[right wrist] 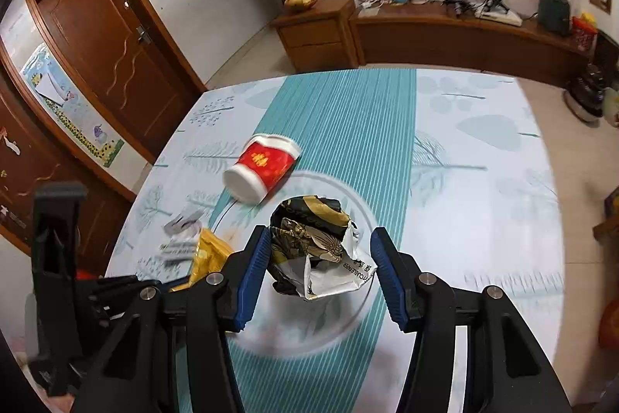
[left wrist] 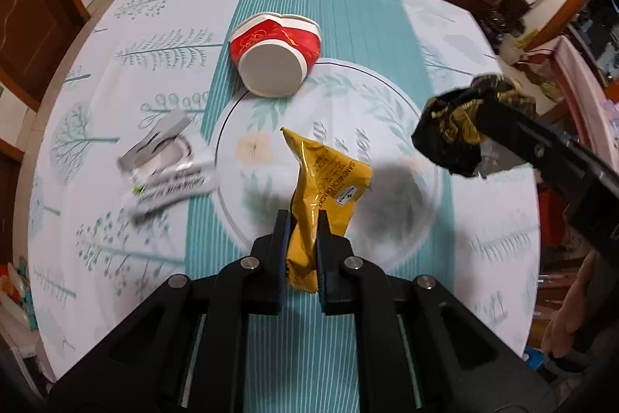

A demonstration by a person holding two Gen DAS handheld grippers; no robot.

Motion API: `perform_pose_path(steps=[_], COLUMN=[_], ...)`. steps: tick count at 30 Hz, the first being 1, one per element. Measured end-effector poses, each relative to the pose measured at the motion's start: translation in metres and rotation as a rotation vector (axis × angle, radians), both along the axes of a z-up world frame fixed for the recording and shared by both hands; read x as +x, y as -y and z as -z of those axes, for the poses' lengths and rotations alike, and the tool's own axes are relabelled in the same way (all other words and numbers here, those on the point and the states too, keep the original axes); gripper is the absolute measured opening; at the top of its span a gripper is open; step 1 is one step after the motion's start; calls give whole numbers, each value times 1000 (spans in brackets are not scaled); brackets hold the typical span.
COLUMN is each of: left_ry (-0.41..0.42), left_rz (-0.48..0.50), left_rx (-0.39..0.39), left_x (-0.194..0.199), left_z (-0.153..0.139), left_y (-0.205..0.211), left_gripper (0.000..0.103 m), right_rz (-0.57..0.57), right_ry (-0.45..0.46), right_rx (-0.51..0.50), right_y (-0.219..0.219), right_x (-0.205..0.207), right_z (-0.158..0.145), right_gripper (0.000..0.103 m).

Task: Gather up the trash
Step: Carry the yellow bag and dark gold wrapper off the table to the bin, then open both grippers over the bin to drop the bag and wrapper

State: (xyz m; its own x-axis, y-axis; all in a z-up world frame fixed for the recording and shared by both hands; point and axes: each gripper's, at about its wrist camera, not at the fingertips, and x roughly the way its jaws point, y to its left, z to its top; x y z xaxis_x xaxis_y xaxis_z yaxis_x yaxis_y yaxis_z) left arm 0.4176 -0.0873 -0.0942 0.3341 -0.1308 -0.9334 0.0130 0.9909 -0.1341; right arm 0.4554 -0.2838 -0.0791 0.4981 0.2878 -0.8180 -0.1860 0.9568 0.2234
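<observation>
Item one: yellow foil sandwich-cracker packet (left wrist: 325, 196), pinched between the nearly closed blue pads of the left tool (left wrist: 303, 219) and lifted clear of the tabletop (left wrist: 348, 10). Item two: crumpled black-and-gold paper wrapper with a white printed underside (right wrist: 315, 250), sitting between the half-open jaws of the right tool (right wrist: 319, 250), raised above the round glass turntable (right wrist: 387, 328); whether both pads bear on it is hard to judge, though it hangs with the tool in the left wrist view. Item three: red paper cup with white base (left wrist: 276, 59), lying on its side at the turntable's far edge, uncollected. Item four: white and grey torn snack wrapper (left wrist: 166, 169), flat on the tree-patterned cloth to the left, uncollected and blurred. Step in hand, by judgement: carry-off of two picked pieces. Next move calls for a bin or bag, none of which is visible. Wrapper print is largely unreadable; a hand shows only at the left view's lower right edge.
</observation>
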Motion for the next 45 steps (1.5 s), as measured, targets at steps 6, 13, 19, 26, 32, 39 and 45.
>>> perform_pose_path(steps=[6, 13, 19, 26, 32, 39, 45], left_ry=[82, 154, 144, 66, -84, -169, -185], left_rz=[92, 252, 355, 401, 383, 319, 262], left_rx=[-13, -12, -32, -82, -86, -68, -43], left_x=[-71, -187, -281, -365, -407, -420, -415], left_z=[-42, -78, -71, -33, 54, 187, 291], left_y=[-15, -42, -65, -87, -90, -84, -81], left_gripper=[9, 9, 9, 9, 9, 9, 10], right_rz=[66, 201, 285, 336, 370, 367, 342], right_ry=[39, 70, 48, -55, -216, -329, -357], right_rx=[-11, 49, 69, 59, 69, 49, 67], right_y=[-17, -49, -80, -107, -106, -101, -103], right_x=[-86, -233, -343, -445, -485, -498, -493], right_z=[-32, -50, -35, 9, 99, 248, 356], right_gripper=[53, 53, 53, 53, 53, 54, 59])
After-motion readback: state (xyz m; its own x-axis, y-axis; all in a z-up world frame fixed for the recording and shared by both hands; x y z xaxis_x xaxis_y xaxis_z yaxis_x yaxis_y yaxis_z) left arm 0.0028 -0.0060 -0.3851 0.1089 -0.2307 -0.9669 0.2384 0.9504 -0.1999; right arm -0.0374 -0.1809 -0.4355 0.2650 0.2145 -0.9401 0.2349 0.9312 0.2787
